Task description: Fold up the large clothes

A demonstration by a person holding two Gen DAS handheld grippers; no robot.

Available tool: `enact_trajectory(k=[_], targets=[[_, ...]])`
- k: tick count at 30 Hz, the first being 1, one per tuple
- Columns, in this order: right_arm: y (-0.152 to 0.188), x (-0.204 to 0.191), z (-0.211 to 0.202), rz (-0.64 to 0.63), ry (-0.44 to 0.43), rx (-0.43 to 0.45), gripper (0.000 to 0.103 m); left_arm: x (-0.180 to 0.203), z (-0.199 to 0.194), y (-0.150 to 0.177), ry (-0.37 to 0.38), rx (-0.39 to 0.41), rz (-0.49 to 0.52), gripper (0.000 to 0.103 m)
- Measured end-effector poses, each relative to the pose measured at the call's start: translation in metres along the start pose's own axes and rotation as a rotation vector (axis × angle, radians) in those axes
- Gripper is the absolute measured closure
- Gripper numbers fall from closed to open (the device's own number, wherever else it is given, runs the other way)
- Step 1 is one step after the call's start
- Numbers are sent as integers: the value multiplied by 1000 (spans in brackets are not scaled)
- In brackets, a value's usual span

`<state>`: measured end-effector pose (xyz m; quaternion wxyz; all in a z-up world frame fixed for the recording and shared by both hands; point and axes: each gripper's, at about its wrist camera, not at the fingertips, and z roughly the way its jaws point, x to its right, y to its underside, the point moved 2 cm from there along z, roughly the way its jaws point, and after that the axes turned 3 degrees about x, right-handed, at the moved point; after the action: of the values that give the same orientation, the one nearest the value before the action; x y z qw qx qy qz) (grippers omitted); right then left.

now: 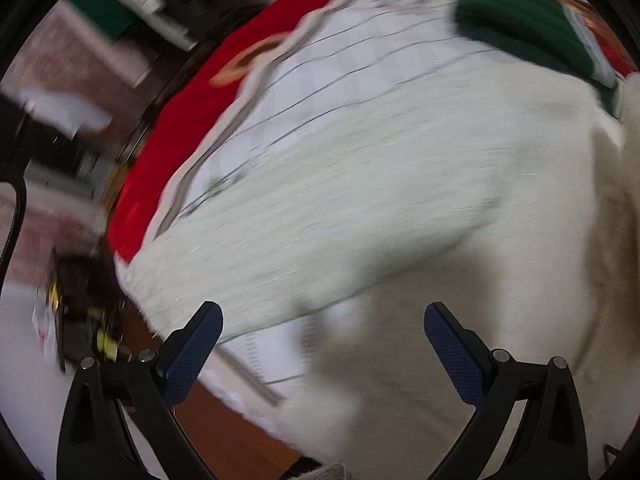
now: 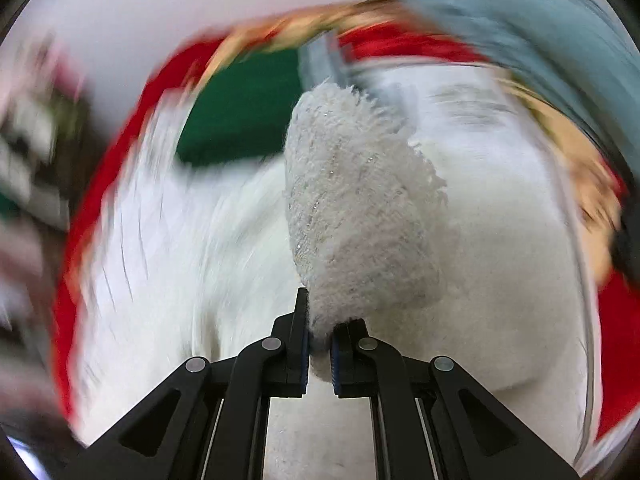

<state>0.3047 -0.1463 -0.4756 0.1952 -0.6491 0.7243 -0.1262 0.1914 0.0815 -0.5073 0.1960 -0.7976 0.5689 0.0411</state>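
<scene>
A large white fuzzy garment [image 1: 380, 208] lies spread over a white checked cloth on a red bedcover. My left gripper [image 1: 322, 320] is open and empty, hovering just above the garment's near part. My right gripper [image 2: 319, 336] is shut on a fold of the same white fuzzy garment [image 2: 360, 208], which stands up in a lifted flap in front of the camera. Both views are motion blurred.
A dark green garment [image 1: 520, 20] lies at the far end of the bed and also shows in the right wrist view [image 2: 240, 116]. The red bedcover [image 1: 192, 120] ends at the left, with floor and dark clutter [image 1: 80, 300] beyond. A grey-blue cloth [image 2: 520, 28] lies at the far right.
</scene>
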Motion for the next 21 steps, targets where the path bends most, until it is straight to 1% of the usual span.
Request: enact_trajectory(k=[1,2,3,4,5,6,7,8,9,10,11,12,15,16,17,18,19,20,21], targets=[[12,-32,26,-102,11,-51,95,-8,5,3,-7,-14,-15,0],[22,-51,44,-174,20,-108,95,-19,11,7,-16,-31,-35,0],[36,-69,67,-242,28,-187,95,-31,16,10,-20,-45,-55,0],[47,-78,82,-274,20,-249,87,-39,18,13,-19,-54,-69,0],[53,-82,88,-285,12,-282,82,-49,21,17,-13,-67,-91,0],[56,-86,87,-272,-44,-312,68,-61,25,21,-1,-80,-120,0],[56,-86,79,-237,-116,-315,59,-74,30,25,23,-100,-156,0],[55,-84,65,-194,-179,-301,52,-82,34,28,47,-120,-190,0],[52,-82,56,-171,-212,-290,41,-91,41,30,72,-142,-231,1],[51,-77,39,-134,-264,-269,38,-101,47,34,104,-160,-282,1],[50,-70,25,-99,-301,-254,38,-112,56,37,144,-179,-339,1],[50,-62,12,-67,-313,-245,38,-121,67,40,181,-208,-397,1],[52,-29,0,13,-292,-258,38,-140,103,44,297,-288,-575,1],[53,-16,3,41,-272,-276,38,-146,114,45,319,-302,-630,1],[47,4,11,63,-261,-295,38,-153,129,45,354,-316,-709,2],[43,20,18,93,-250,-320,38,-160,143,45,372,-323,-777,8],[47,28,20,123,-242,-340,38,-165,153,45,381,-327,-829,13],[51,30,25,154,-238,-354,38,-172,164,44,386,-335,-882,23],[53,31,27,176,-239,-360,38,-179,172,43,383,-334,-939,27]])
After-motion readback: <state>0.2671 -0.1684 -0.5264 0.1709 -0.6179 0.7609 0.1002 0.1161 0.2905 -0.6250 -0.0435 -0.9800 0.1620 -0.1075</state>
